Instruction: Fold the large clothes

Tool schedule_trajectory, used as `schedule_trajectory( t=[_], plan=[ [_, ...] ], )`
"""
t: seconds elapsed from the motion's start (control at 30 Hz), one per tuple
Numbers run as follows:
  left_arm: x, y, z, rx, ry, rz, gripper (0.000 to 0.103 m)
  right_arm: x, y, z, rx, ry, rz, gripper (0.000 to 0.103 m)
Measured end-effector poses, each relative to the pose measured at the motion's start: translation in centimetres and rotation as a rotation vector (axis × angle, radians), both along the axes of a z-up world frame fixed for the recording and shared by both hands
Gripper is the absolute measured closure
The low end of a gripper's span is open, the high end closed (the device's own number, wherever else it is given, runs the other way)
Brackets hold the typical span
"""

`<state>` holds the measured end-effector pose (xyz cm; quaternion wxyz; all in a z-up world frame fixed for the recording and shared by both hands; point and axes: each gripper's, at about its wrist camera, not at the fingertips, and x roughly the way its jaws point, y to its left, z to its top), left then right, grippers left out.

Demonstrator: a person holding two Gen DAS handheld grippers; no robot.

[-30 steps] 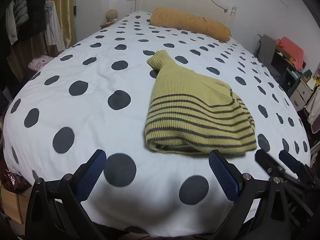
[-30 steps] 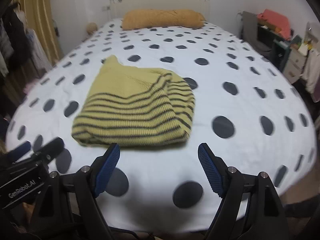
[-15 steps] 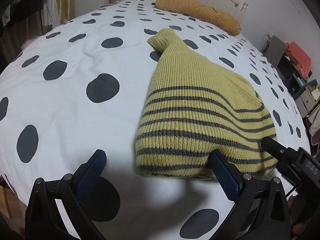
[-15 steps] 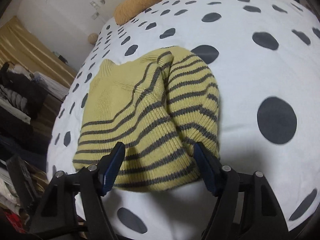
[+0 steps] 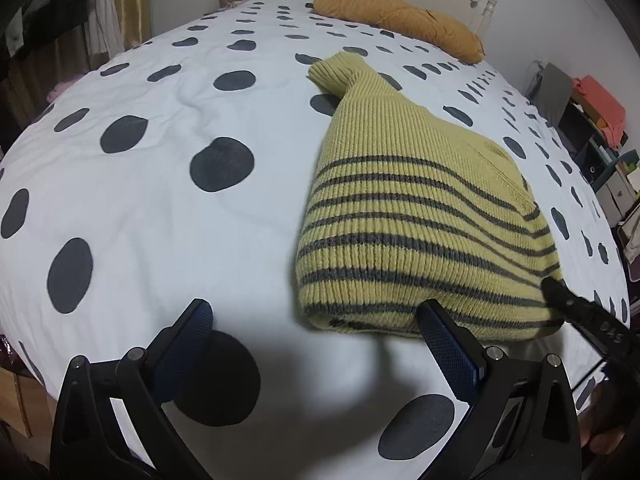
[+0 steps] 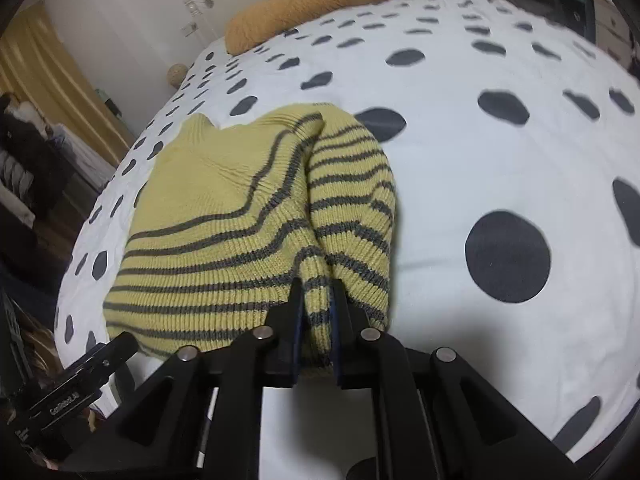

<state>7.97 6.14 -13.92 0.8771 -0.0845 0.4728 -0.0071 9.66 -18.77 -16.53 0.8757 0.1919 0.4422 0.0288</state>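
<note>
A folded yellow knit sweater with grey stripes (image 5: 420,216) lies on the white bed with dark dots (image 5: 168,200). My left gripper (image 5: 316,332) is open just before the sweater's near left corner, its right finger (image 5: 448,344) against the folded edge. The sweater also shows in the right wrist view (image 6: 224,240). My right gripper (image 6: 318,320) is shut on the sweater's near right edge, with a pinch of knit bunched between the pads. The right gripper's tip shows in the left wrist view (image 5: 576,312) at the sweater's right corner.
An orange bolster pillow (image 5: 400,16) lies by the white headboard. Shelves and drawers with an orange cloth (image 5: 596,108) stand right of the bed. Hanging clothes and a yellow curtain (image 6: 52,88) are on the left. The bed's near edge drops off below my grippers.
Both grippers moved in toward the sweater's near edge. My right gripper went from open around the edge to shut on it. My left gripper stayed open.
</note>
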Motion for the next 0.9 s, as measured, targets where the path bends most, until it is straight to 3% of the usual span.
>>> schedule_trajectory(
  t=[0.07,0.23,0.33,0.43,0.53,0.6,0.8,0.9],
  plan=[
    [-0.3,0.6,1.0,0.002,-0.033,0.015,0.0,-0.8,0.0,1.9,-0.012,-0.023,-0.013,0.08],
    [0.9,-0.6,4.1,-0.066,-0.115,-0.027,0.0,-1.3,1.3,6.8,-0.021,-0.15,0.054,0.08],
    [2.8,-2.5,4.0,-0.025,-0.097,-0.069,0.0,0.8,3.0,6.0,0.011,-0.118,0.109,0.08],
    [3.9,-3.3,2.1,0.085,-0.052,-0.053,0.0,2.4,3.1,3.6,0.013,-0.048,0.108,0.08],
    [4.0,-2.5,0.1,0.022,-0.035,-0.055,0.0,3.1,2.3,0.7,-0.016,0.035,0.09,0.092],
    [4.2,-2.3,-0.8,-0.009,-0.015,-0.058,0.0,3.3,1.9,-0.1,-0.018,0.047,0.093,0.092],
    [4.1,-2.5,-0.1,0.036,-0.032,-0.063,0.0,5.1,2.0,4.5,-0.059,-0.068,0.098,0.092],
    [4.0,-2.4,-0.2,0.03,-0.032,-0.061,0.0,8.7,2.5,4.4,-0.061,-0.048,0.112,0.092]
  ],
)
